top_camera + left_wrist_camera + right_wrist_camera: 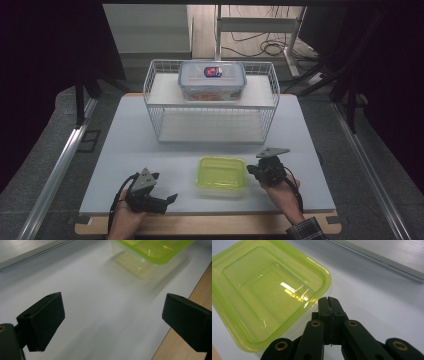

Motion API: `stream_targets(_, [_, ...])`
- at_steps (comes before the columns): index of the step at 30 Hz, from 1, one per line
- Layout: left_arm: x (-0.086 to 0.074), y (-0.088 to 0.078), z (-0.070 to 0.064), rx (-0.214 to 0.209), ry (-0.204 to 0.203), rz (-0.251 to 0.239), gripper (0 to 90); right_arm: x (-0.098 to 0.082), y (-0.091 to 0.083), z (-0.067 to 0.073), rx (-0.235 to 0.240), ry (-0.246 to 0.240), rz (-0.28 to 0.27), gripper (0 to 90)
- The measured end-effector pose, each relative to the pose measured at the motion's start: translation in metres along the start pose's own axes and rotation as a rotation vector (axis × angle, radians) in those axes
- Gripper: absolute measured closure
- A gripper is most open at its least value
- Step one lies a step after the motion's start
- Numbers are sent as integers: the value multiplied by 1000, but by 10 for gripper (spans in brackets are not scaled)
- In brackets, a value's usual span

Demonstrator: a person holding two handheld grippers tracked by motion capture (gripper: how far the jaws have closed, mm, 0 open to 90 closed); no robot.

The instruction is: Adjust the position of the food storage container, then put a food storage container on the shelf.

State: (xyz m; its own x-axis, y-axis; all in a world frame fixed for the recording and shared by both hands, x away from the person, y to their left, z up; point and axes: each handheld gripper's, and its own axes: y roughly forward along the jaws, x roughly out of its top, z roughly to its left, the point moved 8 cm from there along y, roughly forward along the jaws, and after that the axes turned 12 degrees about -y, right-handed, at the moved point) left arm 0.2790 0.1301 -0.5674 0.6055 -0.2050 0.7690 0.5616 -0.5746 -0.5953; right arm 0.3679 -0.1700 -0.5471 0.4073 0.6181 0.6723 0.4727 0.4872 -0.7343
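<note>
Green-lidded container (222,176) sits on desk (130,150) near front edge, between claws. Right claw (329,300) pressed shut, empty, tips at lid corner; open it before gripping. Left claw (170,199) spread wide, empty: brace far side

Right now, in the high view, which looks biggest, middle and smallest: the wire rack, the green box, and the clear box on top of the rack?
1. Wire rack, by far the biggest.
2. Clear box.
3. Green box.
The two boxes look nearly alike, and the clear one sits farther from the camera, so their order is unsure.
</note>
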Motion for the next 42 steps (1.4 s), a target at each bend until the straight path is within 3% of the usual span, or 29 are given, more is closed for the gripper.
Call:
stream_targets(7, [-1,1,-1,-9,-4,11,43,5,6,7,32,-20,-4,885])
stream_targets(8, [-1,1,0,-13,-8,12,44,4,1,7,27,-30,-17,813])
stream_targets(9, [-1,1,0,-13,-8,12,43,4,1,7,27,-30,-17,813])
stream_targets(11, [-1,2,0,-15,-16,17,44,2,-5,10,17,-64,-22,676])
stream_targets(12, [-1,2,0,-15,-16,17,44,2,-5,10,17,-64,-22,676])
stream_targets(13, [-1,2,-1,-16,-18,19,43,-1,-7,12,19,-69,-34,572])
stream_targets(15, [-1,2,-1,-14,-17,19,43,-2,-8,12,21,-71,-34,538])
stream_targets(16, [-1,2,-1,-11,-14,21,43,-4,-10,12,20,-78,-45,472])
stream_targets(24, [-1,3,-1,-11,-19,23,42,-5,-15,8,71,-4,-90,328])
stream_targets(32, [5,8,-7,-49,-67,40,48,-4,-18,10,53,2,-83,342])
stream_targets(42, [26,14,-13,-75,-94,2,167,3,-16,14,116,51,-108,439])
